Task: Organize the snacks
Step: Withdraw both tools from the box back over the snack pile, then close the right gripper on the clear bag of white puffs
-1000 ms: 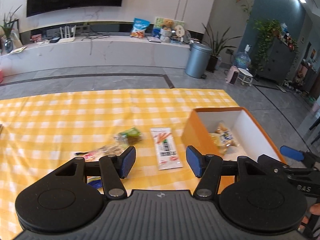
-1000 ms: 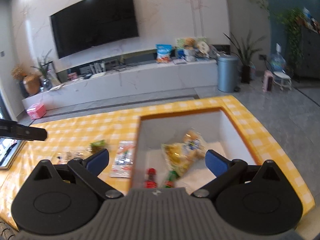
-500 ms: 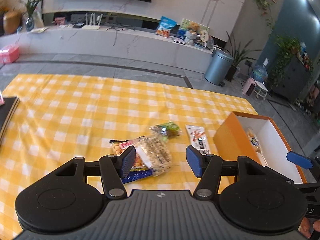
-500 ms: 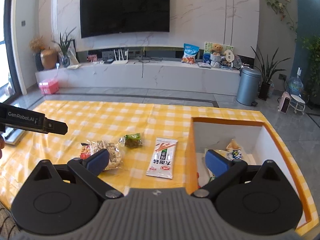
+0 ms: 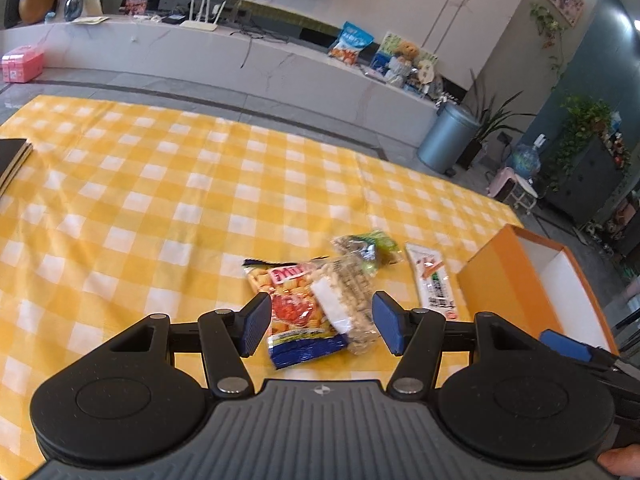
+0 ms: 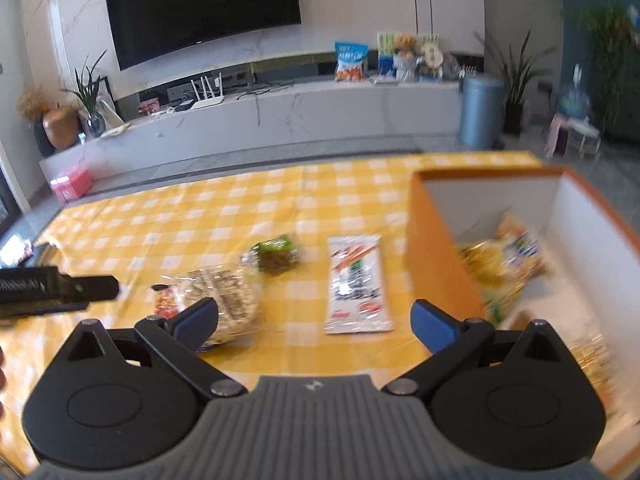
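Note:
Several snack packs lie on the yellow checked cloth (image 5: 140, 208). A red and blue snack bag (image 5: 296, 312) and a clear pack of pale snacks (image 5: 352, 292) lie just ahead of my open, empty left gripper (image 5: 320, 330). A small green pack (image 5: 376, 244) and a flat white packet (image 5: 434, 284) lie nearer the orange box (image 5: 496, 284). In the right wrist view my right gripper (image 6: 316, 324) is open and empty above the cloth, with the clear pack (image 6: 228, 300), green pack (image 6: 276, 254) and white packet (image 6: 356, 284) ahead. The orange box (image 6: 436, 256) holds several snacks (image 6: 500, 256).
A dark book (image 5: 12, 156) lies at the cloth's left edge. The left gripper's tip (image 6: 60, 290) shows at the left of the right wrist view. Beyond the table are a white TV bench (image 6: 280, 116) and a grey bin (image 6: 480, 112).
My left gripper has swung left from near the box to over the red bag and clear pack. My right gripper left the box and now hovers over the cloth beside it.

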Available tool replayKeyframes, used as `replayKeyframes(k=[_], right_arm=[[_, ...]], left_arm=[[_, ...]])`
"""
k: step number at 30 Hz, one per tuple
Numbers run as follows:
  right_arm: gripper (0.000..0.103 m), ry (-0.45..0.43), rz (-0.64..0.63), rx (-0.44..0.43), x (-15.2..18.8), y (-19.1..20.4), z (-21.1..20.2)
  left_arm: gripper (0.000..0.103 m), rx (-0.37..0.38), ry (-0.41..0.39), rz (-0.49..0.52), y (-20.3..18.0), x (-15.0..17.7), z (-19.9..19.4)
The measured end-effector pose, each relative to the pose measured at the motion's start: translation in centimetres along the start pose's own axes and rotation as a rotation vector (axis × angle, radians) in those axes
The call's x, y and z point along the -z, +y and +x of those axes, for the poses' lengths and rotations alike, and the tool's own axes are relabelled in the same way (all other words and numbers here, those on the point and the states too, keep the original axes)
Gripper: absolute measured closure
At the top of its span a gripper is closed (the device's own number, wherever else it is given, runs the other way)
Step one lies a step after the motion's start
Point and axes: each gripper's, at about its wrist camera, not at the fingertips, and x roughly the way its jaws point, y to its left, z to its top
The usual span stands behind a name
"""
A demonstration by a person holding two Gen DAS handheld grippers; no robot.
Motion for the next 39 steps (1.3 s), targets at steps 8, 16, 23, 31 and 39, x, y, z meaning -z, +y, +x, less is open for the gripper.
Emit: replayKeyframes(k=[8, 16, 23, 31, 39], right_arm=[[0.003, -0.005, -0.100, -0.084, 0.9, 3.6, 4.0], [0.003, 0.031, -0.112, -0.207, 1.2, 5.2, 9.2], [0.003, 0.105, -0.182, -0.242, 1.1, 6.9, 13.5], [0.003, 0.121, -0.136, -0.278, 1.3, 7.2, 16.3], [0.003, 0.091, -0.175, -0.273, 1.6, 8.0, 16.7]], left_arm=[[0.035, -0.139, 0.050, -0.061, 2.7, 0.1, 0.6], [0.035, -0.149, 0.084, -0.113, 4.3, -0.2, 1.1], [0.035, -0.137, 0.080, -0.124, 4.0, -0.2, 1.2], [0.035, -0.085, 0.106, -0.170, 4.5, -0.4, 1.2], [0.035, -0.120, 0.105, -0.139, 4.1, -0.3, 1.6]])
